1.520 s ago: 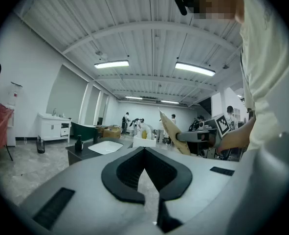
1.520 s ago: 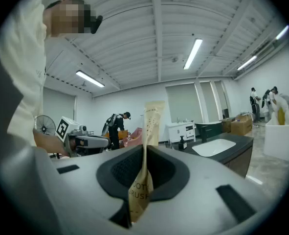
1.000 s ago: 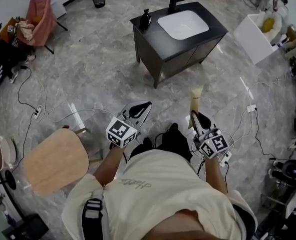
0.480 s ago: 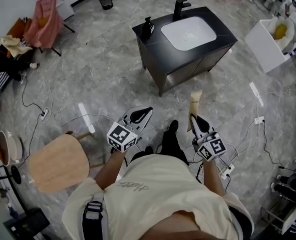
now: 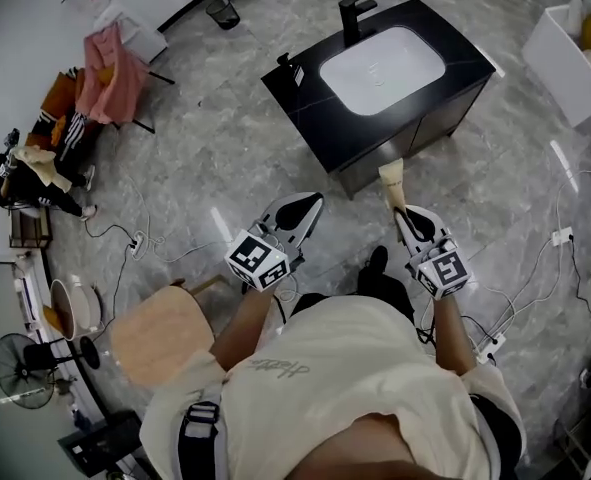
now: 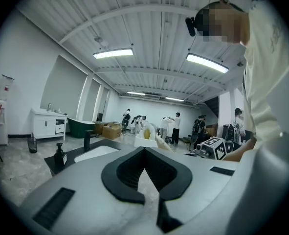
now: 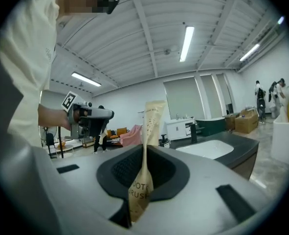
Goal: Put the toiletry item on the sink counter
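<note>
A tan toothbrush packet (image 5: 391, 182) (image 7: 145, 155) stands up from my right gripper (image 5: 412, 220) (image 7: 143, 190), which is shut on its lower part. The black sink counter (image 5: 305, 85) (image 7: 242, 148) with a white basin (image 5: 380, 65) is just ahead, its near edge close to the packet's tip. My left gripper (image 5: 295, 215) (image 6: 144, 187) is shut with nothing in it, held left of the right one and short of the cabinet. A black faucet (image 5: 353, 11) stands behind the basin and a dark soap bottle (image 5: 293, 68) (image 6: 60, 156) sits on the counter's left end.
A wooden stool (image 5: 163, 334) stands at my left. Cables (image 5: 135, 243) trail over the grey marble floor. A pink chair (image 5: 110, 78) and a white box (image 5: 575, 53) stand further off. People (image 6: 173, 127) are at the far end of the room.
I have walked closer to the sink cabinet: it now sits nearer in the head view, and both grippers, with the packet, have moved forward toward its front edge.
</note>
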A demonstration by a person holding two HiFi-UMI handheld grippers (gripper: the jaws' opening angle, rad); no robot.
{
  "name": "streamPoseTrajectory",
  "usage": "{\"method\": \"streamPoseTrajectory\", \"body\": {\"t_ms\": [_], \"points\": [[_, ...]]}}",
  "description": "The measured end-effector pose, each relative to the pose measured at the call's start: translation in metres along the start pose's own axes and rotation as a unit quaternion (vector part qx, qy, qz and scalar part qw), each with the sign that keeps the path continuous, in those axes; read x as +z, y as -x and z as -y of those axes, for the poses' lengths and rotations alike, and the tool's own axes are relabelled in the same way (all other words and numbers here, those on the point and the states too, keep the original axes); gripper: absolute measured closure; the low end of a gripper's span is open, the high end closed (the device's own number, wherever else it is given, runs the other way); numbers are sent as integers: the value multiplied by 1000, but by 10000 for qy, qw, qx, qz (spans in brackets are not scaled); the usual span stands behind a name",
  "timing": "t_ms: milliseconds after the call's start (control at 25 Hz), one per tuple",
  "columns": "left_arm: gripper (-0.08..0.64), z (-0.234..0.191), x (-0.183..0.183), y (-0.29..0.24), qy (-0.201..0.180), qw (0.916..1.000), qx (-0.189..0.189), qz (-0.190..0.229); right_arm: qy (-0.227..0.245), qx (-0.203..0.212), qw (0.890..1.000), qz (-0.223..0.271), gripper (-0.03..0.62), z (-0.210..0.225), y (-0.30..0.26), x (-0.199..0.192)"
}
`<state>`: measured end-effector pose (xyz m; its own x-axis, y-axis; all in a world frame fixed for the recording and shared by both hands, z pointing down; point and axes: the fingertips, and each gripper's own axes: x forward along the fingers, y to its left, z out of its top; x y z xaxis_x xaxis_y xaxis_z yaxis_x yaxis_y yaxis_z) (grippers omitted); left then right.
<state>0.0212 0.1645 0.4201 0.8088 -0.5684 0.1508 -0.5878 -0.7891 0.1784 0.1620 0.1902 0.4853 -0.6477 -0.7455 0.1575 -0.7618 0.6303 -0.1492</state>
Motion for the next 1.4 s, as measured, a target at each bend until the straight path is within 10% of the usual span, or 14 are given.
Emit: {"method": "streamPoseTrajectory", "body": {"t_ms": [680, 1400], "points": [[557, -67, -5, -98, 293, 9991, 217, -193, -281, 237, 9978, -552, 568, 91, -52, -22], [557, -277, 10, -142, 380, 9984, 375, 186, 1078, 235, 9851, -1316, 569, 185, -269, 54]]}}
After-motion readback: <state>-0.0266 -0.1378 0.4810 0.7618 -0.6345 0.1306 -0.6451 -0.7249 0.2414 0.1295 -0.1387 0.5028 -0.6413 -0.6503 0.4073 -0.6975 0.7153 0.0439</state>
